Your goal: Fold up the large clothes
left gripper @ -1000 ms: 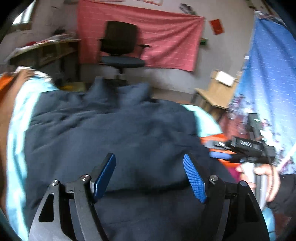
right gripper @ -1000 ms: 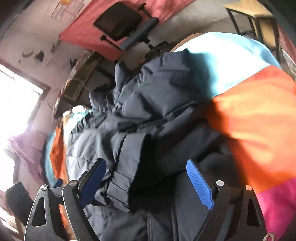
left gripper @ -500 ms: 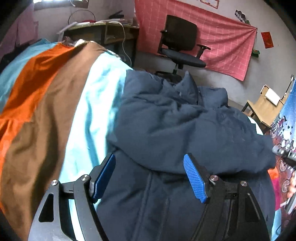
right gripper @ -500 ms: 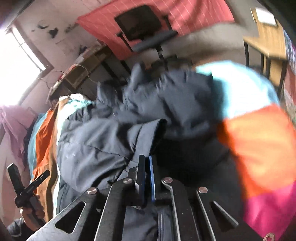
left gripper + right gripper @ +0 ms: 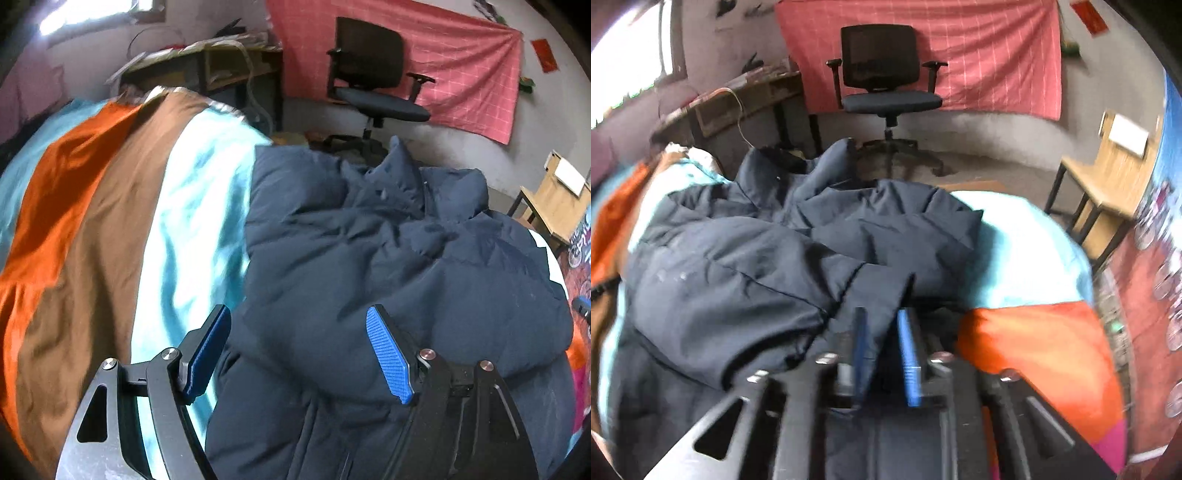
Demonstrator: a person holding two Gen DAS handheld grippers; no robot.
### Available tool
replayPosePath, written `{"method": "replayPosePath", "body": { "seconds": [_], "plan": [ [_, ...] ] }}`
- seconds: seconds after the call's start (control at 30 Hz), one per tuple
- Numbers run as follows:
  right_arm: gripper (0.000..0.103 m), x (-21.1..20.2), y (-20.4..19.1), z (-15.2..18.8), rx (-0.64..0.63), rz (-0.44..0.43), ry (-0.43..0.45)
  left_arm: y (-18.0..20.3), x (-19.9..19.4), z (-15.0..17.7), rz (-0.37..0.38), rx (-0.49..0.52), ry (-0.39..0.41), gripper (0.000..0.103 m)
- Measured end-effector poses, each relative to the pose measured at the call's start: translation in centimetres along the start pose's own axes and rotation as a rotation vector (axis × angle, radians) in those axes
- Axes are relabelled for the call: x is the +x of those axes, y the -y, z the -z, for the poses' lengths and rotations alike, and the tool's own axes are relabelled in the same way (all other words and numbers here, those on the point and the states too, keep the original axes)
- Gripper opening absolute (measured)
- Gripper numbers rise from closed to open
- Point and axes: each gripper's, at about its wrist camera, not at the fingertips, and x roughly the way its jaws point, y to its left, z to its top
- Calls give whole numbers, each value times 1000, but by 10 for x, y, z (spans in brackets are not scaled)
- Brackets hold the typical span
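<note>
Pictured mid-fold: a dark navy puffer jacket [image 5: 388, 258] lay bunched across the centre and lower right of the left wrist view, on a bed covered with a striped bedspread [image 5: 110, 221] of orange, brown and light blue bands. Left gripper [image 5: 299, 350] hovered at lower centre, blue fingers [image 5: 389, 358] spread wide with nothing between them, poised above the jacket's near left edge, apparently ready to take hold of that side.

Seen from the right wrist view: right gripper [image 5: 882, 350] at lower centre, fingers drawn close and pinching a fold of the jacket [image 5: 738, 277], seemingly a sleeve cuff [image 5: 882, 291], with navy fabric visibly caught between the blue pads. Probably held there to carry the sleeve across the body of the garment; a puffy coat springs back unless kept pinched.

Sleeve already laid partly over the chest; collar pointed toward the upper centre, at the bed's far end. Fold judged to be at an early stage.

Behind, at upper centre: a black office chair [image 5: 886, 74] before a pink wall cloth [image 5: 997, 55]. At the right edge, a wooden chair [image 5: 1108, 173].
</note>
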Motion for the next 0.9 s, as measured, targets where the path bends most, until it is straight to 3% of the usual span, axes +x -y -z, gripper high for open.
{"method": "replayPosePath", "body": {
  "seconds": [0.07, 0.13, 0.17, 0.27, 0.33, 0.47, 0.57, 0.67, 0.9],
  "plan": [
    [33, -3, -8, -6, -46, 24, 41, 9, 6, -5, -3, 43, 14, 70],
    [50, -3, -19, -12, -61, -45, 67, 16, 12, -6, 7, 72, 15, 70],
    [52, 0, -24, -14, -62, -86, 69, 21, 16, -5, 27, 86, 14, 70],
    [52, 20, -47, -15, -98, -174, 13, 34, 30, 3, 48, 127, -6, 71],
    [52, 40, -62, -11, -136, -185, -34, 40, 40, 8, 31, 164, -17, 72],
    [52, 76, -64, 0, -127, -213, -122, 41, 58, 21, -4, 212, 4, 93],
    [54, 95, -60, 4, -131, -253, -151, 28, 70, 23, 47, 147, -21, 102],
    [55, 108, -66, 7, -187, -252, -155, 19, 81, 25, 84, 118, -43, 102],
    [56, 127, -69, 13, -173, -268, -186, 23, 88, 27, 53, 138, -38, 102]
  ]
}}
